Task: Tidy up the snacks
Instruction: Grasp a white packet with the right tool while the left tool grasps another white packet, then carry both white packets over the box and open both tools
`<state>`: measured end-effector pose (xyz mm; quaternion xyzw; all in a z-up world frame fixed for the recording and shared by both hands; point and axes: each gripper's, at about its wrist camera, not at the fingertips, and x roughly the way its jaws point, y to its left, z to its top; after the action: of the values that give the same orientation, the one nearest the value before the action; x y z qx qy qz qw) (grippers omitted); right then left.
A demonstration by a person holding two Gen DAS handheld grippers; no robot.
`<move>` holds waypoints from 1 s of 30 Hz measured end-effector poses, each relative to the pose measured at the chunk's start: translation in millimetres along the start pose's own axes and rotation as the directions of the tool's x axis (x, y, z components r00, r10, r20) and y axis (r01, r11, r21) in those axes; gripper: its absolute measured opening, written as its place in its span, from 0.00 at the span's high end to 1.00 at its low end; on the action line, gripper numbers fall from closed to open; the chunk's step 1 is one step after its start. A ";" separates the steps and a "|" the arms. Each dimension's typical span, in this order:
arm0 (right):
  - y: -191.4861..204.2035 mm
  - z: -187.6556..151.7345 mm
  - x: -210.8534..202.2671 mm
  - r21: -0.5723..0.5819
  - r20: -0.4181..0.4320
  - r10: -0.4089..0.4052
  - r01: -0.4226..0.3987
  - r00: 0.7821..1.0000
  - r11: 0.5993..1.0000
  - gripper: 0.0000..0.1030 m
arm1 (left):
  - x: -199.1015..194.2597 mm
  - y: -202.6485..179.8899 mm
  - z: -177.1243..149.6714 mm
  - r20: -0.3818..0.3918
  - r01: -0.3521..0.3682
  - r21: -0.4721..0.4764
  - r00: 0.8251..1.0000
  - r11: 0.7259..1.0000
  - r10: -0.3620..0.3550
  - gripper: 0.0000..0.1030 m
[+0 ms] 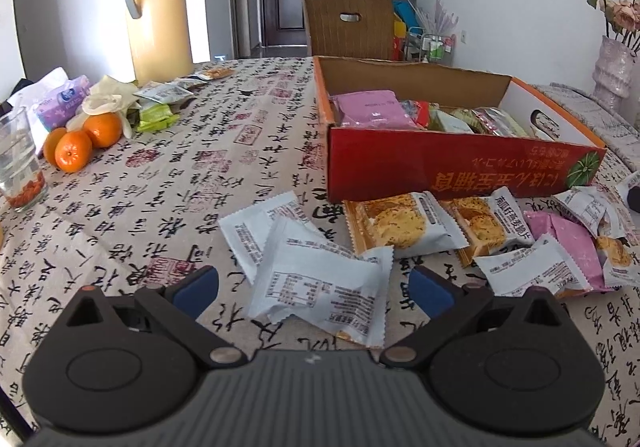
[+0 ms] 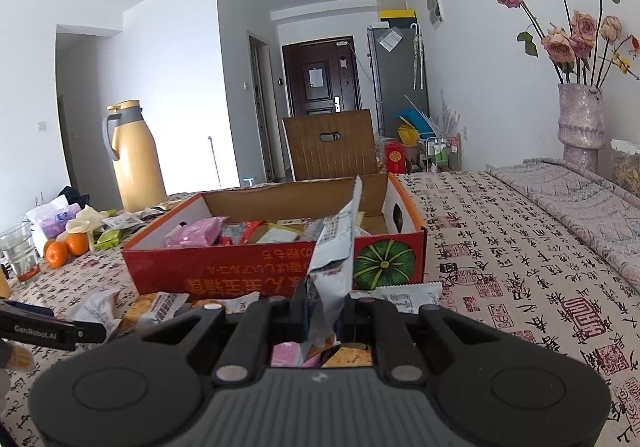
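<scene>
1. The white packet (image 1: 320, 279) looked light, soft and crinkly, its biscuit likely fragile; I judged it best pinched by a crimped end seal, not across the puffed middle
2. It was a white pillow pack printed with small text, lying back up on the tablecloth (image 1: 160, 199), overlapping a second white packet (image 1: 260, 223)
3. The left gripper (image 1: 314, 289) stood wide open and held nothing, the packet lying between its blue pads (image 1: 198, 289)
4. The right gripper (image 2: 326, 311) was closed on a held packet (image 2: 334, 251), which stood upright before the red box (image 2: 256, 271)
5. More packets (image 1: 404, 223) lay loose just in front of the box, which already held several snacks
</scene>
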<state>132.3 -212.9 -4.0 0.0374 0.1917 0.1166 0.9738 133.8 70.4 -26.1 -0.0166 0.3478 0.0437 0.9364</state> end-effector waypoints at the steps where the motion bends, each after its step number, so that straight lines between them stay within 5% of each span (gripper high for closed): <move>1: -0.3 -0.3 0.7 0.002 0.000 -0.002 0.002 1.000 1.000 0.89 | 1.2 -0.9 0.9 -0.006 0.010 0.003 1.000 1.000 -0.010 0.00; 11: -5.1 -3.8 7.8 0.020 -0.012 0.005 -0.004 1.000 1.000 0.89 | 17.2 -8.5 4.9 -0.042 -0.011 0.019 0.999 1.000 0.012 0.00; 15: -6.4 -4.5 9.5 0.024 -0.017 0.010 -0.009 1.000 1.000 0.89 | 19.1 -7.9 6.0 -0.048 -0.010 0.022 0.999 1.000 0.011 0.25; 20: -5.0 -3.9 8.9 0.022 -0.014 0.013 -0.012 1.000 1.000 0.89 | 14.6 -8.2 5.1 -0.026 0.009 0.022 1.000 1.000 -0.009 0.42; 30: -1.0 -3.6 3.8 0.014 -0.006 0.024 -0.024 1.000 1.000 0.89 | -0.3 -8.2 4.6 0.014 0.020 0.018 1.000 1.000 -0.020 0.49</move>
<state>134.6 -212.9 -8.9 0.0460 0.1951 0.1272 0.9714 137.4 62.5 -22.4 -0.0113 0.3411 0.0312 0.9394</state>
